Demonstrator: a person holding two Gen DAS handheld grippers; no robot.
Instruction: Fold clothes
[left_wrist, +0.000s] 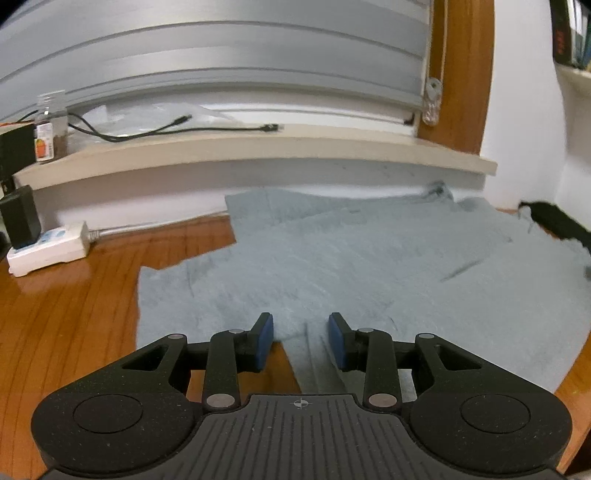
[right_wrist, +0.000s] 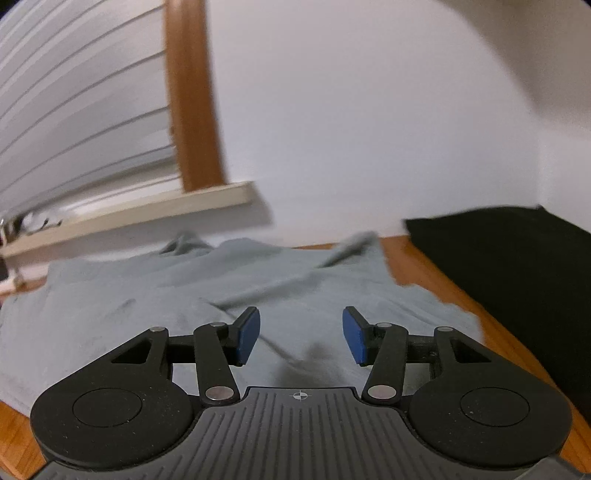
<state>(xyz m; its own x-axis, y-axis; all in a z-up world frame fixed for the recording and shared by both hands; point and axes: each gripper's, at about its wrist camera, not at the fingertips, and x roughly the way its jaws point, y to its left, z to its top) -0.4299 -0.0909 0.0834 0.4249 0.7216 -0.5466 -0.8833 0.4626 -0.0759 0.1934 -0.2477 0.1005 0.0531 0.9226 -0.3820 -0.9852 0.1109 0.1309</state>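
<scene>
While the grey garment (left_wrist: 369, 266) is lying flat on the wooden floor (left_wrist: 66, 325) below the window sill (left_wrist: 258, 151), both grippers are hovering over it w/ jaws apart, nothing betw. the pads: left gripper (left_wrist: 301, 341) at its near edge, right gripper (right_wrist: 301, 338) over its middle.

Glossy wooden table (left_wrist: 66, 325) under a spread grey-blue garment (left_wrist: 369, 266), white power strip (left_wrist: 48, 247) at its left edge.
</scene>
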